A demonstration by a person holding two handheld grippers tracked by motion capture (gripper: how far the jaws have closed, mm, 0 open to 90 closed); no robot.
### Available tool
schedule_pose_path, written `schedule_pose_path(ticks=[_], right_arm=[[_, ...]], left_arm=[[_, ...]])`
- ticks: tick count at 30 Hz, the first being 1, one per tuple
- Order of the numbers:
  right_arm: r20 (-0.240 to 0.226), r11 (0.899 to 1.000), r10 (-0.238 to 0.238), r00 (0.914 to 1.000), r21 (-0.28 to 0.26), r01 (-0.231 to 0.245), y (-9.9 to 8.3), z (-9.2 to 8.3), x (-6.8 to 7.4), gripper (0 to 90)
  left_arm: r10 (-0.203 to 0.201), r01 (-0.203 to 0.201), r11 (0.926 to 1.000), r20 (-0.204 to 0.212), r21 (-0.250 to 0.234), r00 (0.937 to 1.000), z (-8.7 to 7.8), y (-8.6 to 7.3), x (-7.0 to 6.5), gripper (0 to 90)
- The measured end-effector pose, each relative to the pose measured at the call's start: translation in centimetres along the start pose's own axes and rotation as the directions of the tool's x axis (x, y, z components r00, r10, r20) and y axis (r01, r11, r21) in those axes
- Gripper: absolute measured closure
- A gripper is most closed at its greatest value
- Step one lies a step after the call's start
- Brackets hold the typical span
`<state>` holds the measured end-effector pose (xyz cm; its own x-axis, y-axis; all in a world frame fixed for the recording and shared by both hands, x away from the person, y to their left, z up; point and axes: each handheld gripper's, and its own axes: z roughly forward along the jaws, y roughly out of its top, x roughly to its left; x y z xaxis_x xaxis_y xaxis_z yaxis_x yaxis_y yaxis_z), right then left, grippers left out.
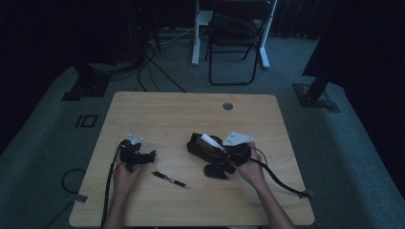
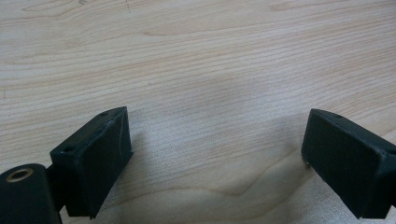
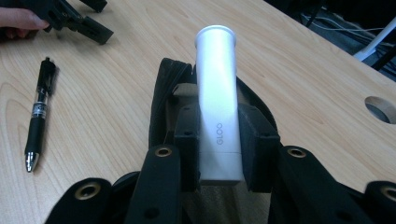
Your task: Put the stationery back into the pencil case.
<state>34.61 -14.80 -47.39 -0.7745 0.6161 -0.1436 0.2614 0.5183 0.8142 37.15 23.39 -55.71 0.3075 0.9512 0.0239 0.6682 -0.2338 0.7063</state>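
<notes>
The right tool [image 3: 218, 154] pinches a white tube [image 3: 215, 93] over an open black case [image 3: 163, 88] mid-tabletop, seemingly for packing; the left tool [image 2: 215, 154] rests spread, idle, near the pen [image 1: 170, 179].

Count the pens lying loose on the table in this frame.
1. A black pen lies on the table between the two hands, near the front; more could be hidden inside the black pouch.

My bench [image 1: 162, 109] stands on grey carpet [image 1: 43, 138]; a folding chair [image 1: 235, 38] sits behind, the room perhaps curtained, dim.
</notes>
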Motion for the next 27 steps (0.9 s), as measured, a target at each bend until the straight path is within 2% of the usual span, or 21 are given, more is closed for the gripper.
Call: schedule_pose_path(ticks=[14, 27], right_arm=[[-0.001, 0.998, -0.011, 0.9999, 0.06, 0.011, -0.3, 1.5, -0.2, 71.5], [0.0, 0.996, -0.017, 0.9999, 0.084, 0.017, -0.6, 2.2, -0.3, 71.5]], left_arm=[[-0.001, 0.001, 1.0, 0.0, 0.0, 1.0, 0.0, 0.0, 0.0, 8.5], [0.0, 0.0, 1.0, 0.0, 0.0, 1.0, 0.0, 0.0, 0.0, 8.5]])
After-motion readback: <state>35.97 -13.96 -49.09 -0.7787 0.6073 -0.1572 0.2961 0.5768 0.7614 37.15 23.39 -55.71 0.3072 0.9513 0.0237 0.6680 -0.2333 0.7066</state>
